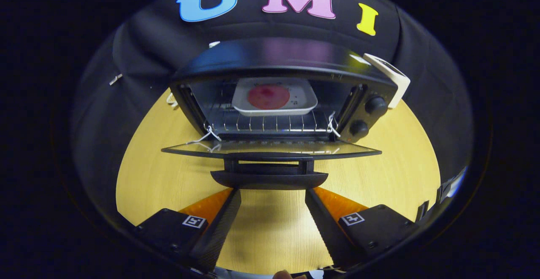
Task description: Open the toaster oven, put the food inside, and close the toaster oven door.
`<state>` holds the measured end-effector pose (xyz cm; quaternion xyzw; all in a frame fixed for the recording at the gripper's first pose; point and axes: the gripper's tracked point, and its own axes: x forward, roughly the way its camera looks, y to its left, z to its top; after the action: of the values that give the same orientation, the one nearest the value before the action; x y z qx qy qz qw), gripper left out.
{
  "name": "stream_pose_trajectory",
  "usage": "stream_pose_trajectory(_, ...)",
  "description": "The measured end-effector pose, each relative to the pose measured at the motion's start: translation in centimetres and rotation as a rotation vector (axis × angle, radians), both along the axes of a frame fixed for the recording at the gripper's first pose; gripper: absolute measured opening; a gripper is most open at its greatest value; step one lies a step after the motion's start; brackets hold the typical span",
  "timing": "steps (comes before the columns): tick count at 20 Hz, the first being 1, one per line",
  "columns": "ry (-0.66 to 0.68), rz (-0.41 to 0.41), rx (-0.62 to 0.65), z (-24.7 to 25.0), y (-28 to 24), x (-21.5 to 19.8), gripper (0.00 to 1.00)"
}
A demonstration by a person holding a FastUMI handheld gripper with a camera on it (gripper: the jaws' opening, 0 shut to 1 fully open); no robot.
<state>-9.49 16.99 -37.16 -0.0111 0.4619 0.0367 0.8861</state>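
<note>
In the centre of the frame the toaster oven [287,93] stands on the wooden table [147,173] with its glass door [270,149] folded down flat. The white plate [274,97] with the round red food [268,96] rests on the wire rack [265,123] inside. At the bottom of the frame the gripper [272,194] has its fingers spread wide and empty, their tips just below the door handle [269,178].

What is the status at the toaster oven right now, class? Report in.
Claw open, empty, fingertips just short of the door handle. Door down flat; food tray on the rack inside the toaster oven. Nothing between claw and handle.
</note>
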Motion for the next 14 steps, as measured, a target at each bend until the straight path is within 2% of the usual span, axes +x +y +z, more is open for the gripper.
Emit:
stream_pose_trajectory(5, -0.120, 0.011, 0.017, 4.7, -0.7, 1.9, 1.00)
stream_pose_trajectory(14, -0.425, 0.059, 0.002, 15.4, -5.0, 5.5, 0.99)
